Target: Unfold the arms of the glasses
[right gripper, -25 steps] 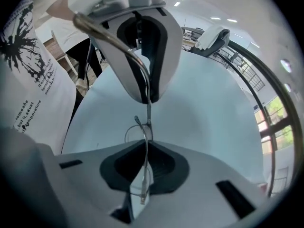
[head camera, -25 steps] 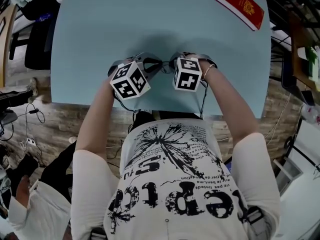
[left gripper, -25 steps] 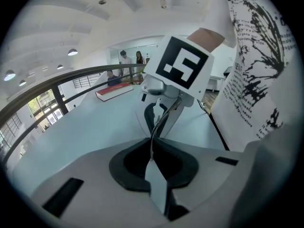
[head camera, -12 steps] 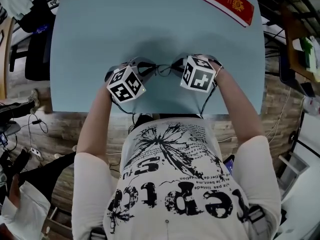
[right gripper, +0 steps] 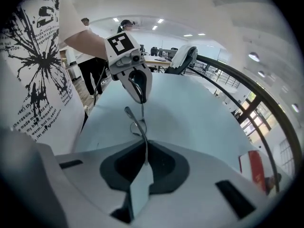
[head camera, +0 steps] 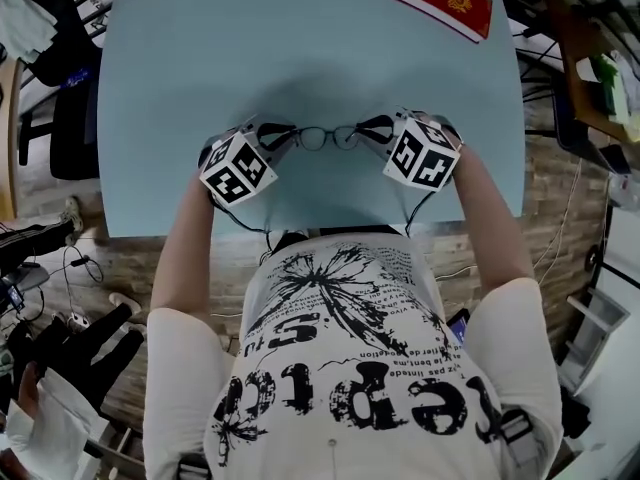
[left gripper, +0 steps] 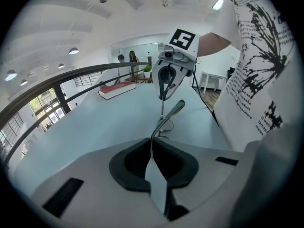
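Metal-wire glasses (head camera: 328, 138): held up off the pale blue worktop (head camera: 200, 68), near its front edge and just ahead of the person's chest; both lens rings show from above
Long axis: frame front runs left to right, strung straight between the two grippers
Left gripper (head camera: 272, 138): at the frame's left end; its fingers (left gripper: 128, 167) are pressed together on a thin wire part that leads out toward the lenses; pinching the glasses, no gap visible
Right gripper (head camera: 378, 128): at the frame's right end, mirror hold; its fingers (right gripper: 164, 170) are nipped on the wire the same way
Grip spot: hinge end or the arm itself; too thin to tell in any view
Arm tip (left gripper: 176, 108): one thicker sleeved end stands free of the frame line, slanting toward the person's side; which arm it belongs to, cannot tell
Nearer hand: neither; the lenses sit midway, each gripper right at its own end
Coming move (judgement): turns on the frame lying crosswise between the fingers; each arm has to swing back toward the person, square to that axis, while the opposite gripper steadies the front
Progress (judgement): unfolding under way; not clear that both arms are fully out
Risk (judgement): wire is slight; pulling along the axis could bend it or slip it from a pinch
Red book (head camera: 441, 0): far right corner of the worktop, well apart
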{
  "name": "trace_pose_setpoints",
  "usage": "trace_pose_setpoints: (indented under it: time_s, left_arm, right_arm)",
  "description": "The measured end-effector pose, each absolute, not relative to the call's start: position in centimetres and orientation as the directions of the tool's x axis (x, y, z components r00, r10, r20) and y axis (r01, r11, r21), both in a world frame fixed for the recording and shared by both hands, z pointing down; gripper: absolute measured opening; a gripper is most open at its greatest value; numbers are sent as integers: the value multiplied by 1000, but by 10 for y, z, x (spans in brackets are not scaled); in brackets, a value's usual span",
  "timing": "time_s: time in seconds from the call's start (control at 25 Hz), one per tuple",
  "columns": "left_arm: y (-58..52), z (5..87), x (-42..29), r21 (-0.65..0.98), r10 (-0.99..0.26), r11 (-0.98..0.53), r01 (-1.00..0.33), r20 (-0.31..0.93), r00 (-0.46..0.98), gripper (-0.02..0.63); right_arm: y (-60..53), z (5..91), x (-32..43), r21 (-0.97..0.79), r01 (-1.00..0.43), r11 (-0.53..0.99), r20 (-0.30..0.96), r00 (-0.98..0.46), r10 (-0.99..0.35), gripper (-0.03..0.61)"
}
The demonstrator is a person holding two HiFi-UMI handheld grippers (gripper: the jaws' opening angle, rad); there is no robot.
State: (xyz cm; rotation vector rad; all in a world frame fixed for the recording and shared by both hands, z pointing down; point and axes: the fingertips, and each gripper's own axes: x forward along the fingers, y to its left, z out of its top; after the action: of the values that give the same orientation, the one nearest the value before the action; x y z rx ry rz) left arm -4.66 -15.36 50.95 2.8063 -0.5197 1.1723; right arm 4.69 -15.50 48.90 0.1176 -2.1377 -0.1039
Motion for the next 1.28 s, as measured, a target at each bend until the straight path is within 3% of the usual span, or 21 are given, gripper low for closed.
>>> trace_pose_setpoints:
  time_s: [0.88,0.96,1.08,1.28]
  left_arm:
    - [-161,511,-37,-117,-319,-933,-341,708,631,31]
    - [-159,510,-37,-114,-326,-930,-350,698,637,33]
    - [-154,506,-36,-94,-336,-923,-374,671,661,143]
    - [-147,501,-51,-105,-395,-895,-434,641,658,167]
  right_arm:
    - [-160,503,86,131,-220,967,846,-484,-225,35]
    - [-158,505,84,136,-232,963,844,-482,-235,58]
    - [-157,504,83,139,-269,953,830,-493,-260,93]
    - [-147,504,84,144,-311,939,832,-475,-285,110]
